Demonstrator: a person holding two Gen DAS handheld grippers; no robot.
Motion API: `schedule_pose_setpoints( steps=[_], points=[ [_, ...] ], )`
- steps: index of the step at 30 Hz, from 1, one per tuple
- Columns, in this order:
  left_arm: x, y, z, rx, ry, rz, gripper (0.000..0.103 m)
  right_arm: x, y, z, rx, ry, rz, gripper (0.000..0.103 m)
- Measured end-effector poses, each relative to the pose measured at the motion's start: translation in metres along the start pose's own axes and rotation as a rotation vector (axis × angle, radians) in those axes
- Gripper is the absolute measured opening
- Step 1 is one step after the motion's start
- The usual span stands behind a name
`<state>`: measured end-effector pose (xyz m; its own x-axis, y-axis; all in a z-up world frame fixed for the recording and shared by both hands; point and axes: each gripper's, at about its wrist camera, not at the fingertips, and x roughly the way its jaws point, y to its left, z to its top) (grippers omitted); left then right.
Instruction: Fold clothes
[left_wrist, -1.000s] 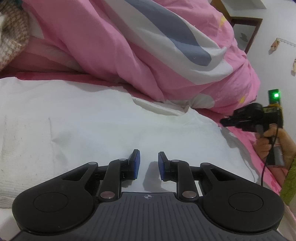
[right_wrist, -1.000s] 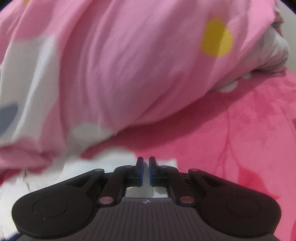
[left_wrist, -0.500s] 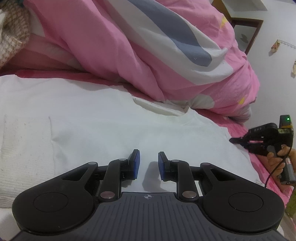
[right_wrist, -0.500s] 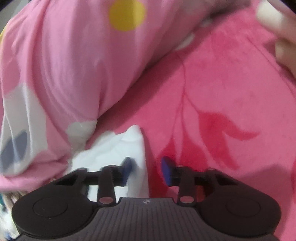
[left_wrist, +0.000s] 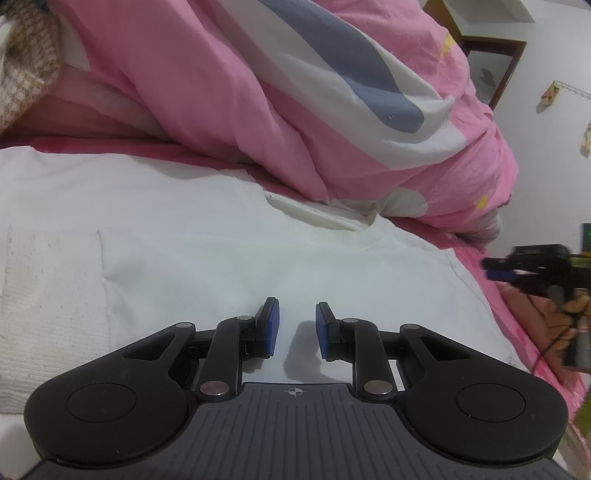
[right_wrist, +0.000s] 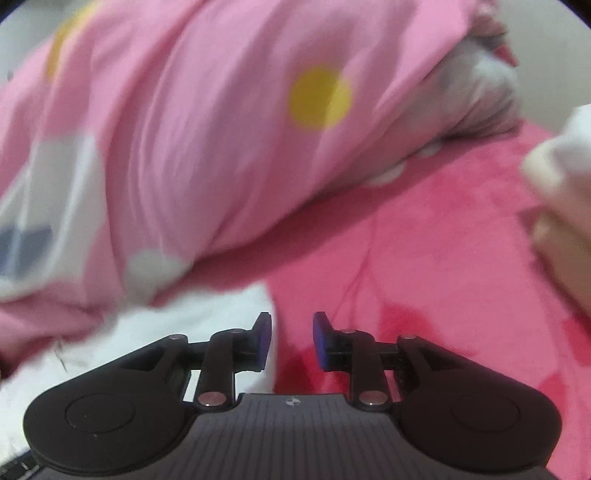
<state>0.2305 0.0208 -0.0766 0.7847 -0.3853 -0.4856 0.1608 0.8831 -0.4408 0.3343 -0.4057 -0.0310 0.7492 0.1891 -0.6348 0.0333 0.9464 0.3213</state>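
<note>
**Ana:** Two views, left wrist first. What does it show?

**Ben:** The left gripper (left_wrist: 297, 328) hangs low over a white garment (left_wrist: 229, 266) spread flat on the bed (left_wrist: 517, 325). Its fingers (left_wrist: 271, 325) stand apart with nothing between them. The neckline (left_wrist: 314, 218) points toward a heaped pink duvet (left_wrist: 258, 92). At the left, a coarser-textured white panel (left_wrist: 51, 302) lies on or beside the body, possibly a sleeve turned in, though that cannot be settled.

**Ana:** And the other gripper?

**Ben:** Visible at the far right edge, blurred, held in a hand (left_wrist: 570, 325) just beyond the garment's right side.

**Ana:** Now the right wrist view.

**Ben:** The right gripper (right_wrist: 291, 339) has its fingers (right_wrist: 263, 339) apart too, empty. They sit right at the white garment's edge (right_wrist: 221, 317), where the cloth meets the bed's red cover (right_wrist: 424, 258). The picture is smeared, so whether a pad touches the cloth cannot be told. A pale blurred shape (right_wrist: 561, 192) at the right is unidentifiable.

**Ana:** Which step, then?

**Ben:** Judging by the open fingers at the edge, a grasp on the right side looks imminent, whether for a side fold or a later one. It calls for the lower finger to slide under the hem alone, not the cover beneath, then close firmly.
</note>
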Motion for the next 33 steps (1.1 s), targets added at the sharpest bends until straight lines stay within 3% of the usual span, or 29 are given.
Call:
schedule_pose_setpoints(
  steps=[3,9,12,16,19,22,25,28,33],
  points=[
    [0.000,-0.001,0.000,0.000,0.001,0.001,0.022,-0.022,-0.002,0.000,-0.025,0.032,0.037,0.024],
    [0.000,0.000,0.001,-0.005,0.000,-0.001,0.022,-0.032,0.030,-0.038,-0.295,0.180,0.099,0.016],
    [0.000,0.001,0.001,-0.013,0.000,-0.005,0.022,-0.010,0.032,-0.060,-0.354,0.256,0.038,0.015],
    [0.000,0.002,0.001,-0.019,-0.001,-0.007,0.022,-0.034,0.039,-0.051,-0.347,0.195,0.021,0.015],
    [0.000,0.003,0.001,-0.025,0.003,-0.018,0.022,-0.063,0.052,-0.055,-0.433,0.163,0.051,0.015],
    [0.001,0.005,0.002,-0.031,0.006,-0.030,0.022,-0.051,0.052,-0.078,-0.458,0.230,0.005,0.015],
    [0.001,0.006,0.002,-0.037,0.010,-0.041,0.024,-0.049,0.052,-0.095,-0.393,0.200,-0.052,0.016],
    [0.002,0.008,0.003,-0.043,0.013,-0.053,0.024,-0.096,0.047,-0.098,-0.270,0.147,-0.016,0.016],
    [0.001,0.006,0.004,-0.041,0.017,-0.045,0.024,-0.211,0.042,-0.129,-0.251,0.036,-0.048,0.017]
  ],
)
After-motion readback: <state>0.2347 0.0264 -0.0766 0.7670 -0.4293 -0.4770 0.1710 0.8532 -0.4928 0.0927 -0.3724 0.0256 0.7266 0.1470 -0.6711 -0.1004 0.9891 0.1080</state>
